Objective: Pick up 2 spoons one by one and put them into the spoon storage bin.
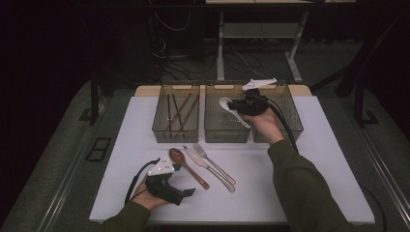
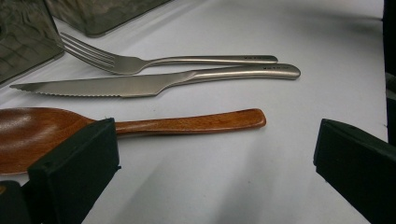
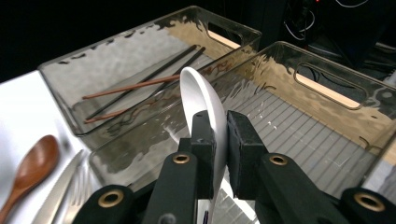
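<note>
My right gripper (image 1: 240, 107) is shut on a white spoon (image 1: 231, 109), held above the middle clear bin (image 1: 226, 133). In the right gripper view the white spoon (image 3: 201, 95) stands edge-on between the jaws of that gripper (image 3: 220, 135), over the middle bin (image 3: 327, 100). My left gripper (image 1: 185, 193) rests open near the table's front left, just beside the wooden spoon (image 1: 188, 166). The left gripper view has the wooden spoon (image 2: 140, 126) lying behind the left jaw, with a knife (image 2: 154, 83) and a fork (image 2: 168, 61) beyond it.
Three clear bins stand in a row at the back of the white table (image 1: 314, 159). The left bin (image 1: 176, 129) holds several chopsticks (image 1: 178, 112). The knife (image 1: 208, 168) and the fork (image 1: 215, 163) lie side by side mid-table. The right bin (image 1: 292, 121) is behind my right hand.
</note>
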A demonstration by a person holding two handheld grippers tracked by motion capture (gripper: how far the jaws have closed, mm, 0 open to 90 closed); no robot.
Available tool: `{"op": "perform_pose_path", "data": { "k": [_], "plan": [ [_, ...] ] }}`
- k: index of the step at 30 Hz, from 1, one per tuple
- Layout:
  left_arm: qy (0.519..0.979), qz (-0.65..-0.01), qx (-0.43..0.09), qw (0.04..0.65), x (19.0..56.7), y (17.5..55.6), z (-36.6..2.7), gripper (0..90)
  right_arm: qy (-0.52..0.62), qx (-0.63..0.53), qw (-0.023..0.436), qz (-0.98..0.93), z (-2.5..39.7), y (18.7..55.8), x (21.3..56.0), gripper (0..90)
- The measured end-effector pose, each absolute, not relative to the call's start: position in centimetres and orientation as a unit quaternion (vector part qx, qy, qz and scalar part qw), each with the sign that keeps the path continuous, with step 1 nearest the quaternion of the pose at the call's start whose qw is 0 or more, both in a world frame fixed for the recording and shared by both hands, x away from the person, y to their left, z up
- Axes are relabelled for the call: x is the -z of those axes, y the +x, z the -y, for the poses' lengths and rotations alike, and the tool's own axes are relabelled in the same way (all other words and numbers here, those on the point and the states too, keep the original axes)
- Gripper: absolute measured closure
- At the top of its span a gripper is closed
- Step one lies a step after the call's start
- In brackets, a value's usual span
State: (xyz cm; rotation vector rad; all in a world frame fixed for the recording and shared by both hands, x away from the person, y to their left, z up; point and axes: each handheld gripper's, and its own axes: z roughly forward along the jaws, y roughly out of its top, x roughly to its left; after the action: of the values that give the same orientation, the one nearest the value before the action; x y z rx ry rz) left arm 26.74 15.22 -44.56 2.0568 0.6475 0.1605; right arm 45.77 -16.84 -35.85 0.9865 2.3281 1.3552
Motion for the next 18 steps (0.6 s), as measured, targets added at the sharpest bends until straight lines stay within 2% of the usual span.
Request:
{"op": "perform_pose_path", "data": {
  "k": [10, 12, 18],
  "plan": [
    [0.841, -0.259, -0.067, 0.470, 44.5, 26.8, -15.2, 0.0, 0.335, -0.387, 0.111, -0.852, 14.6, 46.7, 38.4, 79.6],
    [0.841, -0.260, -0.067, 0.470, 44.5, 26.7, -15.3, 0.0, 0.330, -0.378, 0.096, -0.860, 14.7, 46.6, 38.7, 71.9],
    [0.840, -0.263, -0.068, 0.470, 44.5, 26.7, -15.3, 0.0, 0.324, -0.398, 0.099, -0.853, 15.7, 45.7, 37.9, 50.6]
  ]
}}
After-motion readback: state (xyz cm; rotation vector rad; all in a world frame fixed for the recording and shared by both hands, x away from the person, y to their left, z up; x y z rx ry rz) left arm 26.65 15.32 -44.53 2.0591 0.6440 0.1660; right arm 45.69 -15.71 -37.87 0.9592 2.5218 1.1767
